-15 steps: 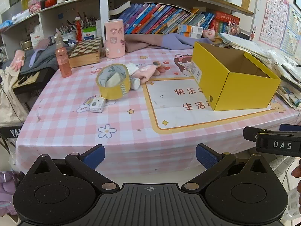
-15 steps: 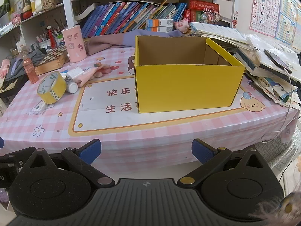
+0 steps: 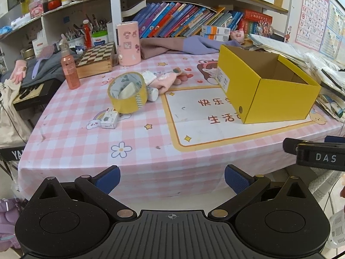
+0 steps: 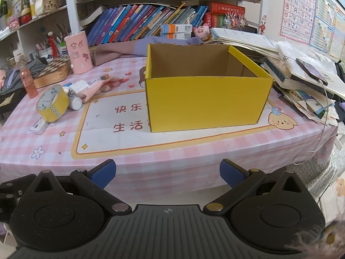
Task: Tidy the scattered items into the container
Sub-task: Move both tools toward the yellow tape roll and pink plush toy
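An open yellow cardboard box with a plain brown inside is seen standing on the counter, which is covered by a pink-and-white checked cloth with a cream printed panel. The box is set on that panel, toward the right side of the counter, and nothing can be made out inside it.

The scattered things are gathered in a loose cluster to the left of the box, well apart from it. A wide roll of yellow packing tape is tilted on its edge, with a pale object showing through its core. Just beside it, on the box side, a small white bottle is laid down, and a pink knitted glove is spread next to that, with a small white flat packet touching it. A small white box with a dark print lies in front of the tape roll, nearer the counter's front edge.

The left gripper is held off the front edge of the counter, its blue-padded fingers spread fully apart with nothing between them. The right gripper is likewise held before the counter, facing the yellow box, its fingers spread wide and empty.
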The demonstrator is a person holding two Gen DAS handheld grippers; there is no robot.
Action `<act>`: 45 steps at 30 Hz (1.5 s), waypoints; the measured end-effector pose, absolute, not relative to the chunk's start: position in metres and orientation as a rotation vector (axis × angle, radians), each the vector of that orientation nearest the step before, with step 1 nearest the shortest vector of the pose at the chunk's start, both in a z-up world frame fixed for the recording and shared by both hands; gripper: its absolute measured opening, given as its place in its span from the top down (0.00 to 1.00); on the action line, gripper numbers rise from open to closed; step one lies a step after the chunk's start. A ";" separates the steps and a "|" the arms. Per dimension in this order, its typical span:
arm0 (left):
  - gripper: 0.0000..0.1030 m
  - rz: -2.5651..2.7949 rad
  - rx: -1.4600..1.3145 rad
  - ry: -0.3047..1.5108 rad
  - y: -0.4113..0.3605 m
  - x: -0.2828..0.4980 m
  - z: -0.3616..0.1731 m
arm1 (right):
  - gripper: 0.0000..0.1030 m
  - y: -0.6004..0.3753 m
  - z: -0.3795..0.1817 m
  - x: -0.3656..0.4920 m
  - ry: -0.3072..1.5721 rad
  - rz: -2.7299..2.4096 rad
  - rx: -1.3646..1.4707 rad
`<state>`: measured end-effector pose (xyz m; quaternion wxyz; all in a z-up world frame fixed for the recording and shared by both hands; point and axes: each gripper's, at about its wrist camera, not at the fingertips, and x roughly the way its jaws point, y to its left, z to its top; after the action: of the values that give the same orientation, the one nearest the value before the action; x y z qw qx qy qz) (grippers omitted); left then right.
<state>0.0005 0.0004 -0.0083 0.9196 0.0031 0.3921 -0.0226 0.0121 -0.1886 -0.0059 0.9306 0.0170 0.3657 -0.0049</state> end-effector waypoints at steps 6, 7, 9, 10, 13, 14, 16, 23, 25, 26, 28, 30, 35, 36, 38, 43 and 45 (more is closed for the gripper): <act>0.00 -0.032 0.013 0.802 0.002 0.001 -0.008 | 0.00 -0.188 -0.005 0.012 0.746 -0.004 0.032; 0.00 -0.034 0.011 0.800 0.002 0.000 -0.008 | 0.00 -0.187 -0.004 0.012 0.741 -0.001 0.030; 0.00 -0.037 0.005 0.793 0.003 0.000 -0.007 | 0.00 -0.186 -0.003 0.011 0.729 0.000 0.022; 0.00 -0.033 0.003 0.783 0.004 -0.001 -0.006 | 0.00 -0.186 -0.003 0.011 0.721 -0.001 0.018; 0.00 -0.010 0.002 0.748 0.007 -0.002 -0.002 | 0.00 -0.186 0.000 0.010 0.683 -0.014 0.000; 0.00 -0.005 -0.001 0.742 0.008 -0.002 -0.001 | 0.00 -0.187 0.000 0.010 0.676 -0.017 -0.002; 0.00 0.000 -0.002 0.742 0.008 -0.001 0.000 | 0.00 -0.188 0.000 0.011 0.677 -0.016 -0.001; 0.00 0.008 0.008 0.739 0.007 -0.001 -0.003 | 0.00 -0.186 -0.001 0.011 0.705 -0.002 -0.008; 0.00 0.001 0.005 0.740 0.006 -0.001 -0.005 | 0.00 -0.185 -0.002 0.011 0.713 0.004 -0.001; 0.00 0.000 0.006 0.736 0.006 -0.001 -0.005 | 0.00 -0.184 -0.003 0.011 0.715 0.008 0.002; 0.00 -0.003 0.007 0.727 0.005 -0.001 -0.005 | 0.00 -0.184 -0.004 0.011 0.720 0.019 0.012; 0.00 -0.012 -0.001 0.723 0.006 -0.001 -0.005 | 0.00 -0.183 -0.005 0.011 0.721 0.026 0.020; 0.00 -0.021 -0.014 0.738 0.008 0.000 -0.009 | 0.00 -0.180 -0.004 0.010 0.712 0.047 0.028; 0.00 -0.025 -0.016 0.738 0.009 0.000 -0.009 | 0.00 -0.179 -0.003 0.010 0.710 0.046 0.025; 0.00 -0.031 -0.021 0.738 0.010 0.000 -0.010 | 0.00 -0.178 -0.003 0.010 0.710 0.042 0.022; 0.00 -0.038 -0.037 0.736 0.013 -0.001 -0.010 | 0.00 -0.178 -0.004 0.010 0.712 0.039 0.020; 0.00 -0.033 -0.029 0.735 0.013 -0.002 -0.010 | 0.00 -0.177 -0.004 0.010 0.716 0.038 0.016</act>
<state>-0.0020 0.0125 -0.0103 0.9330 -0.0143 0.3593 -0.0161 0.0098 -0.1773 -0.0045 0.9364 0.0078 0.3503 0.0188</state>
